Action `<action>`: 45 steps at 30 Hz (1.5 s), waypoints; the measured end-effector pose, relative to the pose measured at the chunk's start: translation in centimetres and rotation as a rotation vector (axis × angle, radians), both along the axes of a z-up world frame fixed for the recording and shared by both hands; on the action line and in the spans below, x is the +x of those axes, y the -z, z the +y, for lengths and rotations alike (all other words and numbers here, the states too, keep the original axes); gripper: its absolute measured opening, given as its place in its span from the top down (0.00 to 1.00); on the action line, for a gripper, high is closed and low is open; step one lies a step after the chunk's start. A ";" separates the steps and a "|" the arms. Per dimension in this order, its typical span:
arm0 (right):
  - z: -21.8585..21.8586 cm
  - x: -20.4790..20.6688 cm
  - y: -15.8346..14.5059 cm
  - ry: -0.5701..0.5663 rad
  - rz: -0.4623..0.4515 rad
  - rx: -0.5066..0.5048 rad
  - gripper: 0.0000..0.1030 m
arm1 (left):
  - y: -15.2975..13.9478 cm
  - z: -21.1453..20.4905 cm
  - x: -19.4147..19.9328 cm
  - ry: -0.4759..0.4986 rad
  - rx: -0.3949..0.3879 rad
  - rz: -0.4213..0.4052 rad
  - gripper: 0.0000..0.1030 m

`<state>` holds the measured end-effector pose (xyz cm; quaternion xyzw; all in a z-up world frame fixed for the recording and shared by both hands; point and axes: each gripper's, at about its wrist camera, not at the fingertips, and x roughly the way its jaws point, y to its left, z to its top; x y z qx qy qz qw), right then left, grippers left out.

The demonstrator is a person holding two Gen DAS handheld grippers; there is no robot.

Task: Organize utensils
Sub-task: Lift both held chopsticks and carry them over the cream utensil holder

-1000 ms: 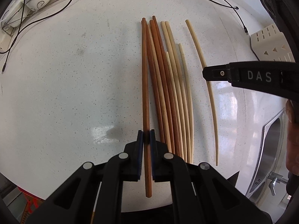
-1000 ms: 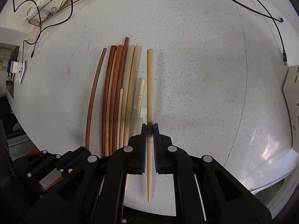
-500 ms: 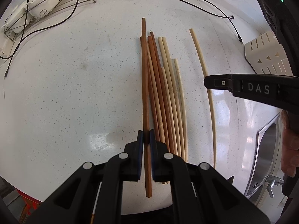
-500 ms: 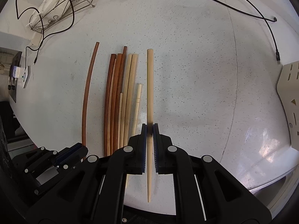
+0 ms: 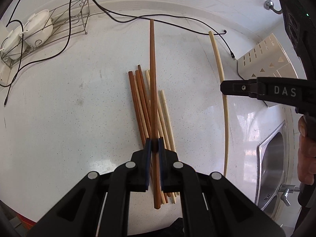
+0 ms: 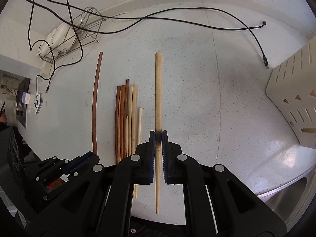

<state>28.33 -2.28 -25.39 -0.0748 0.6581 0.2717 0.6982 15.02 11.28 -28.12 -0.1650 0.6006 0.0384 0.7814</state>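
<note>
My left gripper (image 5: 154,145) is shut on a dark brown chopstick (image 5: 152,79), held above the white counter. Below it lies a bundle of several brown and pale chopsticks (image 5: 146,110). My right gripper (image 6: 158,138) is shut on a pale wooden chopstick (image 6: 158,90), also lifted off the counter; the same pale chopstick (image 5: 219,63) shows at the right of the left wrist view, under the right gripper's black finger. In the right wrist view the bundle (image 6: 126,118) lies to the left, and the brown chopstick (image 6: 95,102) hangs beyond it over the left gripper (image 6: 86,156).
A cream slotted utensil holder (image 6: 292,102) (image 5: 264,61) stands at the right. A wire rack (image 5: 65,27) with white bowls (image 5: 37,27) sits at the back left. Black cables (image 6: 177,21) trail across the back of the counter. A steel sink (image 5: 274,162) lies at the right, beside a person's hand (image 5: 306,150).
Both grippers have risen with their chopsticks, so the bundle on the counter looks smaller and farther. The rack, cables and back wall have come into view.
</note>
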 end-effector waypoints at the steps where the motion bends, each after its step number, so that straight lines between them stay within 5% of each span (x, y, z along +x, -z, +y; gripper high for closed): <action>1: -0.4 0.1 -0.7 0.012 -0.015 0.007 0.94 | -0.3 -0.1 0.2 0.006 0.003 -0.012 0.94; 28: -16.6 3.5 -18.6 0.423 -0.466 0.143 0.94 | -14.5 -11.3 10.7 0.298 0.038 -0.522 0.94; 45: -25.8 5.2 -21.6 0.665 -0.697 0.089 0.94 | -18.5 -17.5 16.2 0.400 -0.061 -0.774 0.94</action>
